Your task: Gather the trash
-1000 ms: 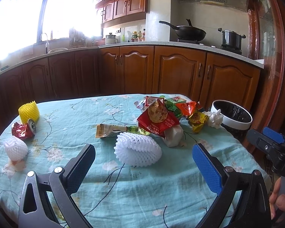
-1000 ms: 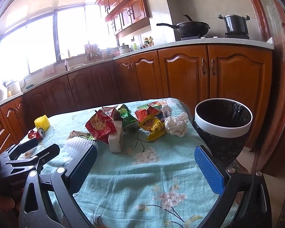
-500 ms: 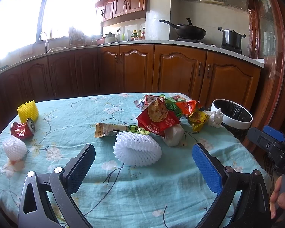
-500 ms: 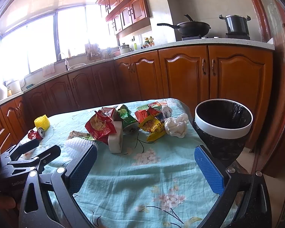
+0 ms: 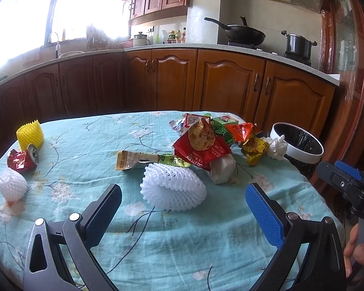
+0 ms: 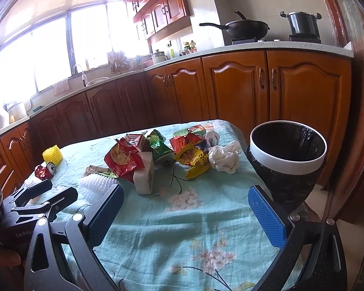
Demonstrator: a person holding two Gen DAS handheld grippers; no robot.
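Trash lies on a round table with a turquoise floral cloth. A white foam fruit net sits just ahead of my open left gripper, apart from its fingers. Behind it are a red snack bag, a long green wrapper, a yellow wrapper and crumpled white paper. A black bin with a white rim stands off the table's right edge. My right gripper hangs open over bare cloth, holding nothing.
At the table's left lie a yellow foam net, a crushed red can and a small white foam net. Wooden kitchen cabinets run behind the table. A hand holds the right tool.
Both views have shifted only slightly; the scene sits a touch lower in the left wrist view. No trash has moved and both grippers stay open.
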